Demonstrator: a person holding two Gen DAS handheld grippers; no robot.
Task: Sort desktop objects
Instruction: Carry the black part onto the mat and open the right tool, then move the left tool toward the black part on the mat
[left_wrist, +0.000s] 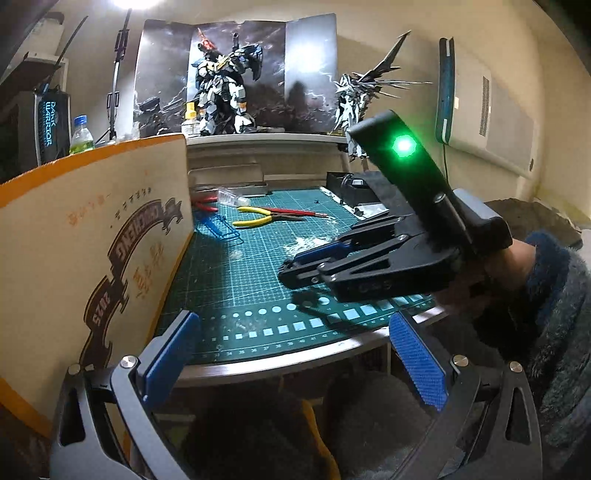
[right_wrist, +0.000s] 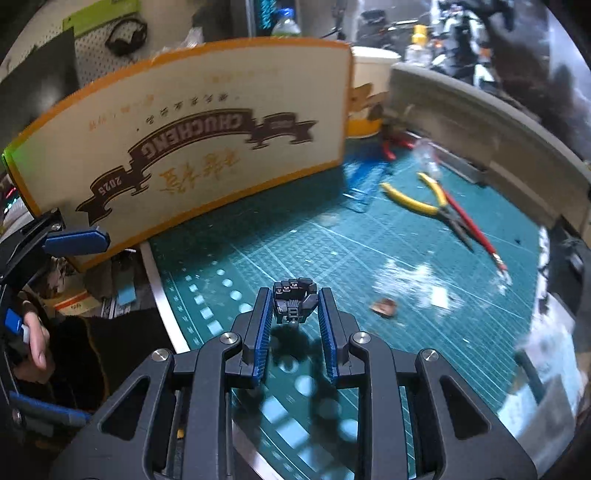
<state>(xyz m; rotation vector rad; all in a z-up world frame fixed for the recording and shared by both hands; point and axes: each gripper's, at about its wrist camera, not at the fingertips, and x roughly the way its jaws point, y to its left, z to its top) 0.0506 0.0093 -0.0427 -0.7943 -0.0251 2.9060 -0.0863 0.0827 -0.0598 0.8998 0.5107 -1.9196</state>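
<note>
My right gripper (right_wrist: 293, 297) is shut on a small dark grey model part (right_wrist: 294, 302) and holds it a little above the green cutting mat (right_wrist: 332, 236). In the left wrist view the right gripper (left_wrist: 290, 267) hangs over the mat's right half, held by a hand in a blue fuzzy sleeve (left_wrist: 554, 280). My left gripper (left_wrist: 295, 362) stands wide open off the desk's front edge, with nothing between its blue pads (left_wrist: 173, 354). One of those pads (right_wrist: 75, 240) shows at the left of the right wrist view, beside the box.
A cream and orange cardboard box (left_wrist: 92, 251) stands along the mat's left side. Yellow pliers (right_wrist: 417, 201), a red-handled tool (right_wrist: 472, 232), blue plastic runners (right_wrist: 365, 184) and a brown scrap (right_wrist: 384, 306) lie on the mat. A raised shelf (left_wrist: 266, 142) with model robots runs behind.
</note>
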